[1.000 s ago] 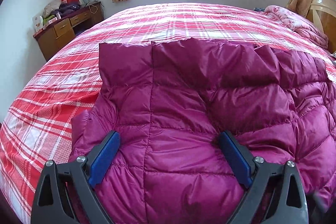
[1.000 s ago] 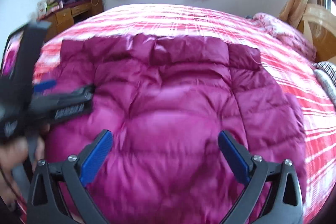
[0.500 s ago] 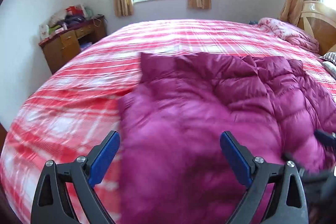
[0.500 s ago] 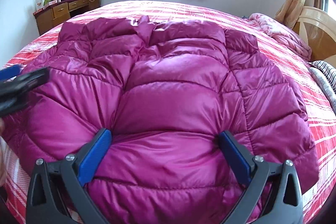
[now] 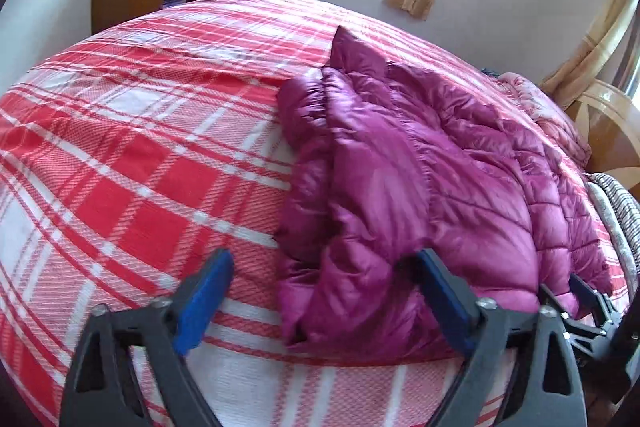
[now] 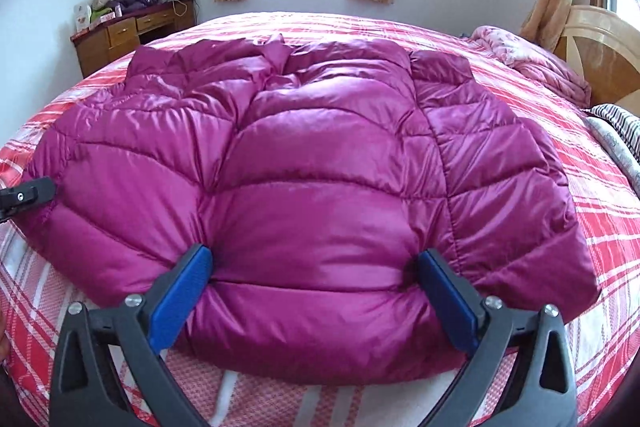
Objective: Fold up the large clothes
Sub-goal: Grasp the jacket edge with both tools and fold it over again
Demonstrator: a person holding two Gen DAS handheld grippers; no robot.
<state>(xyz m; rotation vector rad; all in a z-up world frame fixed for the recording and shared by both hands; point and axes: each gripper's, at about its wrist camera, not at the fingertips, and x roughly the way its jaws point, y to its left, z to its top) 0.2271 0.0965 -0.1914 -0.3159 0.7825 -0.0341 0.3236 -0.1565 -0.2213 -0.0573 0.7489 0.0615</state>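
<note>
- A magenta puffer jacket [image 6: 320,187] lies on a bed with a red plaid cover [image 5: 120,167], beside the near edge.
- The left gripper [image 5: 324,291] is spread wide at the jacket's left edge, holding nothing.
- The right gripper [image 6: 316,283] is spread wide too, its blue pads [image 6: 180,291] pressing the near hem without pinching it.
- The jacket looks bunched into a compact bundle; judging by this, folding is partly done and tidying remains.

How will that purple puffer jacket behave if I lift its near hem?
The jacket will probably sag and drape; it already bunches in soft folds. Its glossy shell may slip on the blue pads. The puffy quilting suggests it's light for its bulk.
</note>
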